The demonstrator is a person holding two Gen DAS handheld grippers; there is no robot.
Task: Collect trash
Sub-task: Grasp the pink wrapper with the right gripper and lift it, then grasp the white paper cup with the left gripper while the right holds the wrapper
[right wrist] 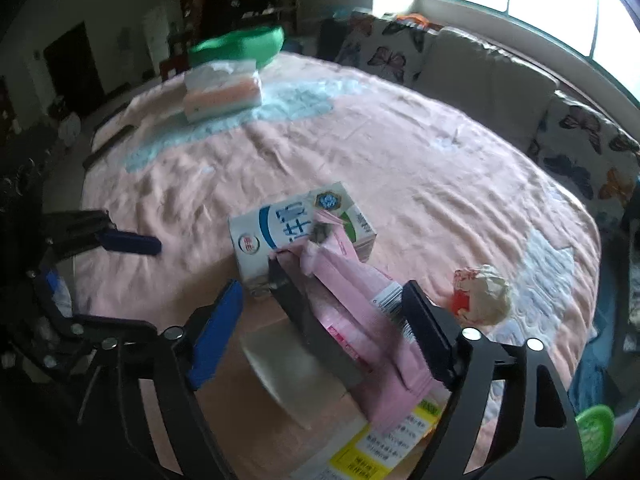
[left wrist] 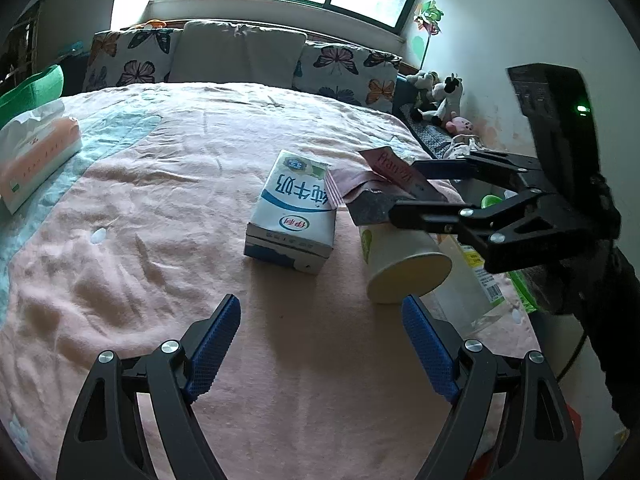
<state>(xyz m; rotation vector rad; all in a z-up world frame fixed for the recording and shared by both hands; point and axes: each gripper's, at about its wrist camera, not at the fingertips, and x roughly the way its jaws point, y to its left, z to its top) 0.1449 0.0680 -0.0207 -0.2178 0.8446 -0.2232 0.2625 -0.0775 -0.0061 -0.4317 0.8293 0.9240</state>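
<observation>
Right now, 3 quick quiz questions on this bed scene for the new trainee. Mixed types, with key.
1. True or false: the milk carton stands upright.
2. The pink wrapper rests one end on: A) the tissue pack B) the milk carton C) a pillow
3. Is the left gripper holding anything?

Key: 1 false, it lies on its side. 2 B. 3 No, it is open over bare blanket.

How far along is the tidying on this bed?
Barely started. Nothing looks collected: the milk carton, paper cup and crumpled ball lie on the blanket. The right hand-held gripper stands open around the pink wrapper; the left hand-held gripper is empty.
</observation>
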